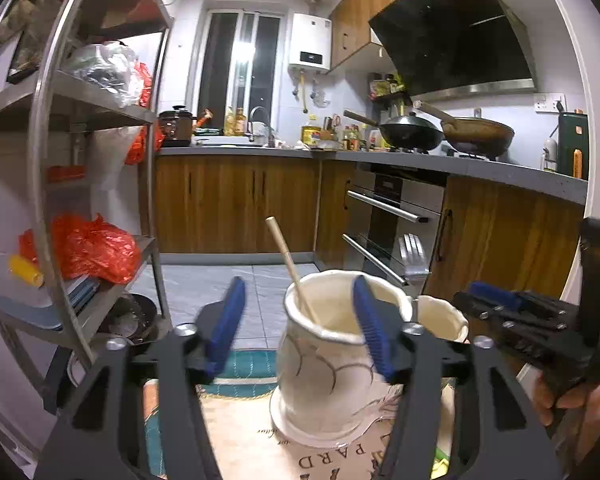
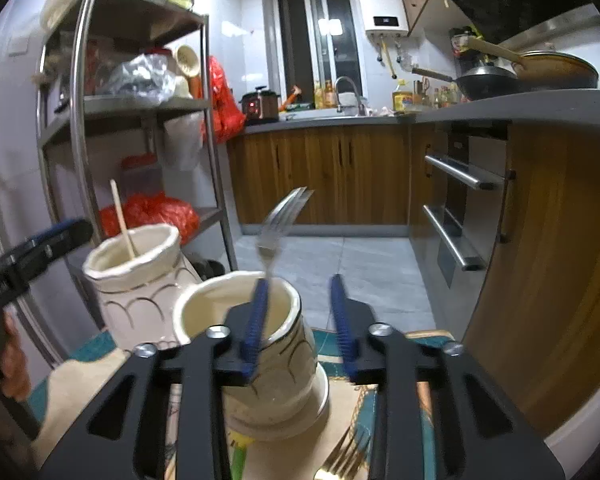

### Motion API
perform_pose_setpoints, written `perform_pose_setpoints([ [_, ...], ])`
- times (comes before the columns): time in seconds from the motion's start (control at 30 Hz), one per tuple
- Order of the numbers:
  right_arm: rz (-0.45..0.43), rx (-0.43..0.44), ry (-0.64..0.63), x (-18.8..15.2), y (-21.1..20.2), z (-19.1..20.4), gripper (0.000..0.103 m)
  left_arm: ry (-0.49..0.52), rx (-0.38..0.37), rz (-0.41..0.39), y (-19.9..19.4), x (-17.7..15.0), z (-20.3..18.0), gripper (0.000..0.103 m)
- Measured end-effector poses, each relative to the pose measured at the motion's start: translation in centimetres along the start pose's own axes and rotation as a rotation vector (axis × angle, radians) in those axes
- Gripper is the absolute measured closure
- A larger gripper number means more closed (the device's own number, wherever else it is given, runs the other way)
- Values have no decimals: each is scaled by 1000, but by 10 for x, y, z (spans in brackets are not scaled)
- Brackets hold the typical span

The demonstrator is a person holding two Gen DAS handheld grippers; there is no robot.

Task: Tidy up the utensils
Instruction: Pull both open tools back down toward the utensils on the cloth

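Observation:
Two cream ceramic jars stand on a printed mat. The left jar (image 1: 328, 364) (image 2: 136, 280) holds a wooden chopstick (image 1: 290, 268) (image 2: 122, 220). The right jar (image 2: 256, 360) (image 1: 440, 316) holds a silver fork (image 2: 278, 228), tines up and blurred. My left gripper (image 1: 300, 328) is open around the left jar's rim. My right gripper (image 2: 300, 320) is open and empty, its left finger over the right jar's mouth beside the fork. A gold fork (image 2: 344, 456) lies on the mat below.
A metal shelf rack (image 1: 44, 152) (image 2: 80, 120) with red bags stands left. Wooden cabinets (image 1: 236, 204) and an oven (image 1: 392, 216) line the far and right sides. A green-handled item (image 2: 238, 456) lies by the right jar's base.

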State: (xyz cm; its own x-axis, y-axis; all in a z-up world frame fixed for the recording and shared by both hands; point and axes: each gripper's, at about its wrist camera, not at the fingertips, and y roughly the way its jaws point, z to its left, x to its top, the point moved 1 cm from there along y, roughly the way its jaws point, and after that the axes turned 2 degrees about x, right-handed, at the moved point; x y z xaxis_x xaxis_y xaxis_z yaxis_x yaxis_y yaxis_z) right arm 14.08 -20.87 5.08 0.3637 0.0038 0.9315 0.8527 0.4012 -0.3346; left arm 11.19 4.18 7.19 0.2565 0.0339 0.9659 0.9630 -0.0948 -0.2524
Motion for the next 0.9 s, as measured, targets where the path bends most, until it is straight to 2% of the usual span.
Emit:
perform_pose_setpoints([
  [0.07, -14, 6, 13, 0, -12, -1, 46, -3, 9, -1, -7, -6, 1, 29],
  [0.2, -34, 21, 34, -7, -34, -3, 19, -4, 29, 6, -17, -19, 0, 12],
  [0.23, -33, 20, 39, -10, -38, -4, 17, -1, 44, 6, -21, -24, -2, 7],
  [0.3, -23, 19, 48, -16, -45, -6, 11, 0, 53, 10, -24, -30, -4, 6],
  [0.53, 35, -28, 80, -44, -67, -16, 8, 1, 37, 72, -35, -50, -12, 6],
  [0.67, 81, -49, 112, -57, -72, -24, 8, -14, 12, 138, -39, -64, -17, 6],
  [0.9, 147, -72, 142, -75, -79, -31, 7, 21, 8, 233, -42, -85, -32, 6],
])
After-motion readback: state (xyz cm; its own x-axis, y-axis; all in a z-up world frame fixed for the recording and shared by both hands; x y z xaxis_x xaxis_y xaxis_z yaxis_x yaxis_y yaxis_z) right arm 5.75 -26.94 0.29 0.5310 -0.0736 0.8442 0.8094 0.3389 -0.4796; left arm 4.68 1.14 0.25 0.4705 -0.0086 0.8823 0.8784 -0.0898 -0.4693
